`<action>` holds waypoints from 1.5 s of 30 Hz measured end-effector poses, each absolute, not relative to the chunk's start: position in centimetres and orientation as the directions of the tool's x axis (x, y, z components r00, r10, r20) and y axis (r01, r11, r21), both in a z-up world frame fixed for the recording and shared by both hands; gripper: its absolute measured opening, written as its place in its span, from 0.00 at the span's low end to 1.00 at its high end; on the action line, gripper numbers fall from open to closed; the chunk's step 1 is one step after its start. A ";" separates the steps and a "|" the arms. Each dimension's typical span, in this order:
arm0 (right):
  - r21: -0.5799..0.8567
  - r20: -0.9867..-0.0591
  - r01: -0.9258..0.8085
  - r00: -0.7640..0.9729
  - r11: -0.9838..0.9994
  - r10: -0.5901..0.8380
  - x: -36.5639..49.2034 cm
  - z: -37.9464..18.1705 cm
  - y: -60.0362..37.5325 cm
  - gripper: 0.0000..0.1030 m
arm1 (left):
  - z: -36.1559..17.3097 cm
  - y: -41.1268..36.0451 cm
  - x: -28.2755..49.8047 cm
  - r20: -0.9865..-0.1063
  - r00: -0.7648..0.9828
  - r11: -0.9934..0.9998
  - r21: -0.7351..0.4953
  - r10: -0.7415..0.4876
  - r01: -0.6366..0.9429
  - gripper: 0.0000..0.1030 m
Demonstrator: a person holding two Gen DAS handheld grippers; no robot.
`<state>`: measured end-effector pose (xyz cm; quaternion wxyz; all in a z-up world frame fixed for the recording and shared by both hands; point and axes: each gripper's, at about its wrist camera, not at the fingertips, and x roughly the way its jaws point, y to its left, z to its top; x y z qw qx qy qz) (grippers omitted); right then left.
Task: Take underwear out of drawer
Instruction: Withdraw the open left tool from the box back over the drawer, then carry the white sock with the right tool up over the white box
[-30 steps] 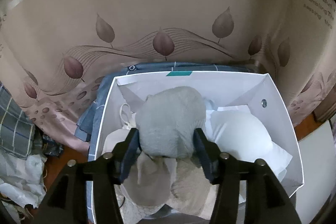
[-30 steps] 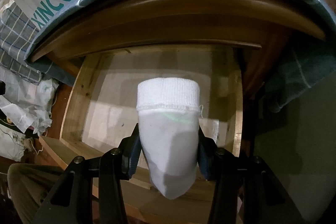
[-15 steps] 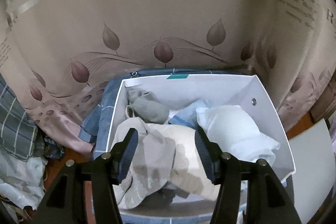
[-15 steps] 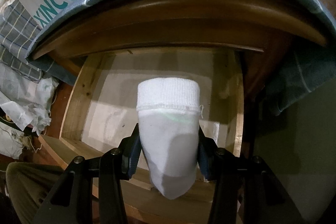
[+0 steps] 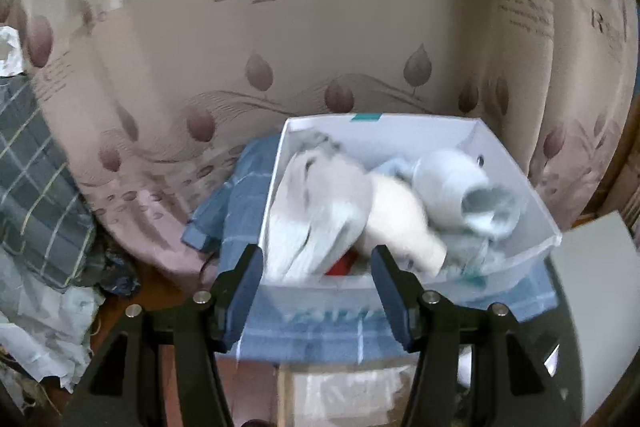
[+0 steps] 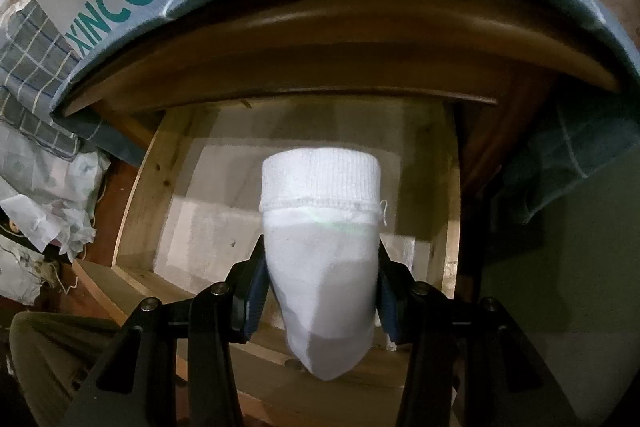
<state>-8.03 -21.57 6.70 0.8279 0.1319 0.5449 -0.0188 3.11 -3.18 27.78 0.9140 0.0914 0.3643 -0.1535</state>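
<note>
In the right wrist view my right gripper point(image 6: 320, 279) is shut on a rolled white garment point(image 6: 322, 251) with a ribbed band, held above the open wooden drawer point(image 6: 148, 187), whose bottom shows bare. In the left wrist view my left gripper point(image 5: 318, 271) is open and empty, in front of and above a white shoe box point(image 5: 516, 179) that holds several rolled garments: grey-white point(image 5: 316, 211), cream point(image 5: 400, 219) and pale blue point(image 5: 464, 187). The view is blurred by motion.
The shoe box rests on a blue checked cloth point(image 5: 320, 331) on the wooden cabinet top point(image 6: 320, 63). A leaf-patterned curtain point(image 5: 280, 39) hangs behind. Plaid fabric point(image 5: 36, 179) and crumpled paper point(image 5: 44, 327) lie at the left. A white panel point(image 5: 596, 267) stands at the right.
My left gripper let go of the grey garment into the box and pulled back and up from it. My right gripper keeps the white garment nearly still above the drawer.
</note>
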 end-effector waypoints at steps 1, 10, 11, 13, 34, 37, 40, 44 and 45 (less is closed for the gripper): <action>0.202 -0.906 0.171 0.406 0.964 0.118 -8.1 6.7 -21.5 0.43 | 27.1 -2.6 2.1 -0.685 0.699 0.937 0.072 -0.204 0.343 0.56; 0.171 -0.911 0.162 0.401 0.972 0.094 -8.2 6.7 -20.8 0.43 | 19.1 0.4 -2.2 -0.742 0.650 0.947 0.064 -0.166 0.314 0.56; 0.164 -0.912 0.158 0.401 0.974 0.088 -8.2 6.7 -20.7 0.43 | 18.4 0.7 -2.3 -0.745 0.650 0.952 0.069 -0.150 0.299 0.56; 0.143 -0.914 0.152 0.399 0.978 0.072 -8.3 6.7 -20.4 0.43 | 17.4 1.0 -2.6 -0.733 0.671 0.957 0.102 -0.113 0.272 0.56; 0.143 -0.888 0.192 0.459 0.971 0.040 -10.1 9.1 -20.5 0.43 | 7.8 2.4 -1.9 -0.798 0.602 0.971 0.114 -0.038 0.212 0.56; 0.159 -0.883 0.202 0.468 0.966 0.047 -10.5 10.0 -20.3 0.43 | 8.2 2.7 -2.0 -0.792 0.606 0.975 0.065 -0.080 0.214 0.56; 0.140 -0.876 0.192 0.482 0.971 0.031 -10.8 11.4 -20.1 0.43 | 7.9 3.1 -1.5 -0.812 0.577 0.976 0.047 -0.086 0.211 0.56; 0.127 -0.855 0.183 0.518 0.975 0.014 -11.1 14.0 -20.1 0.43 | 7.7 3.3 -1.4 -0.818 0.569 0.977 0.047 -0.081 0.208 0.56; 0.125 -0.849 0.182 0.528 0.975 0.010 -11.0 14.9 -20.2 0.43 | 7.8 3.2 -1.5 -0.816 0.572 0.977 0.051 -0.078 0.207 0.56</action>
